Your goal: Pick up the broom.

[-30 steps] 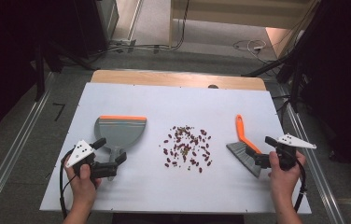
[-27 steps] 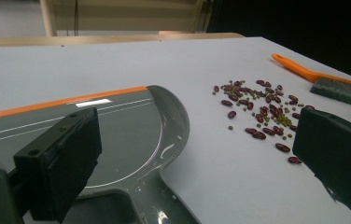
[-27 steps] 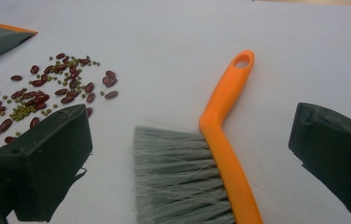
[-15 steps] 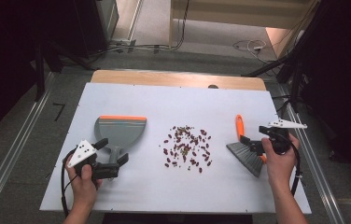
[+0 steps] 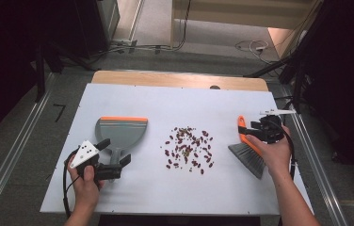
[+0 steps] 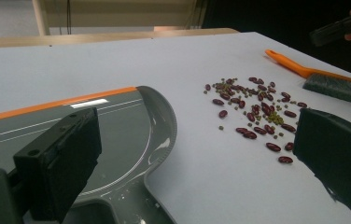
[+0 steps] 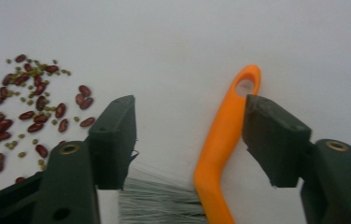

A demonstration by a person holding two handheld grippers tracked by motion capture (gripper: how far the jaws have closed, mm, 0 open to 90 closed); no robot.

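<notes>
Right now we are working over the white table (image 5: pixel 132 101), which is offering plenty of bare surface on every side of the mess, though its right edge is running close beside the brush. Largest of the tools, the grey dustpan (image 5: pixel 120 132) with its orange lip is lying flat on the left, and our left gripper (image 5: pixel 111 165) is waiting at its handle with jaws spread wide and nothing pinched. To the right, the hand brush (image 5: pixel 249 149) is lying near the table's right edge, orange handle pointing away from us and grey bristles toward us. Our right gripper (image 7: pixel 190 135) is straddling that handle; its jaws have just been closing and are standing half-shut with the handle between them, one pad near it, not yet pressing from both sides. We are judging the brush light and its plastic handle stiff but smooth, so gripping mid-handle, above the soft bristles, looks best. Smallest, the scattered red and green beans (image 5: pixel 188 147) are lying mid-table between the tools, likely to roll.
</notes>
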